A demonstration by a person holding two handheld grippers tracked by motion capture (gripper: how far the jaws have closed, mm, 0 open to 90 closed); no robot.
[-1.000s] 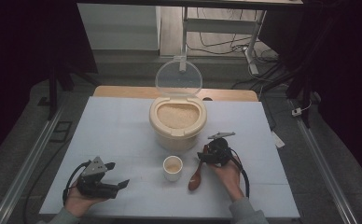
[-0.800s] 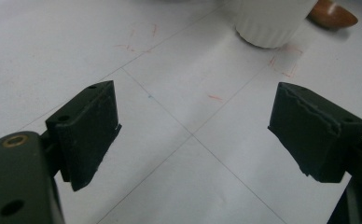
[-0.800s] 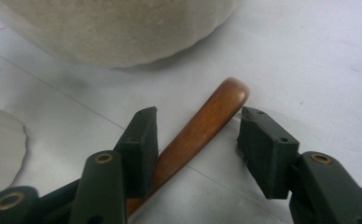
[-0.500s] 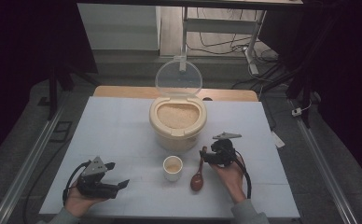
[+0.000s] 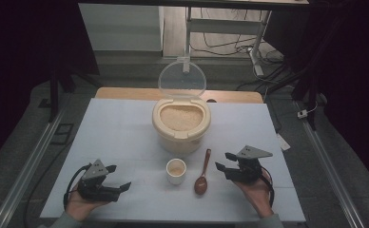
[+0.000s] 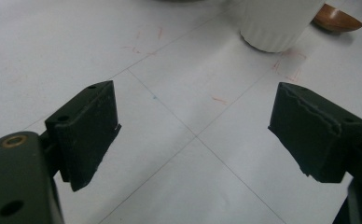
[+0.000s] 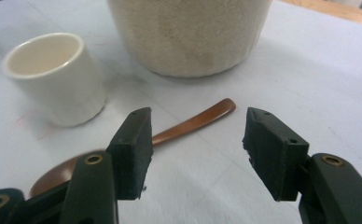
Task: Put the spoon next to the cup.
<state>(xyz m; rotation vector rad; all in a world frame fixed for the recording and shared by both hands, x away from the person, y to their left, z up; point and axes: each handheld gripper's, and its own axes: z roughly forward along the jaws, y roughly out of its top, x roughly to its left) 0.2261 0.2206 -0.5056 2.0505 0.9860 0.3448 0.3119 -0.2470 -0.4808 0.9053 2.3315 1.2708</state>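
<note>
Pale table (image 5: 125, 137); dark cabled floor (image 5: 220, 45)

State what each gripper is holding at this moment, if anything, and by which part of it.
Nothing is held. The left gripper and the right gripper both have their jaws apart with nothing between them; the wooden spoon lies free on the table.

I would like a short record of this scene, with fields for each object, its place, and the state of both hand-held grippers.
container: beige round rice container, clear lid standing open, at table centre
cup: small white ceramic cup, upright, in front of the container
spoon: brown wooden spoon, lying flat to the right of the cup, apart from it
left hand-held gripper: open, holding nothing, near the table's front left
right hand-held gripper: open, holding nothing, right of the spoon
surface: white table
</note>
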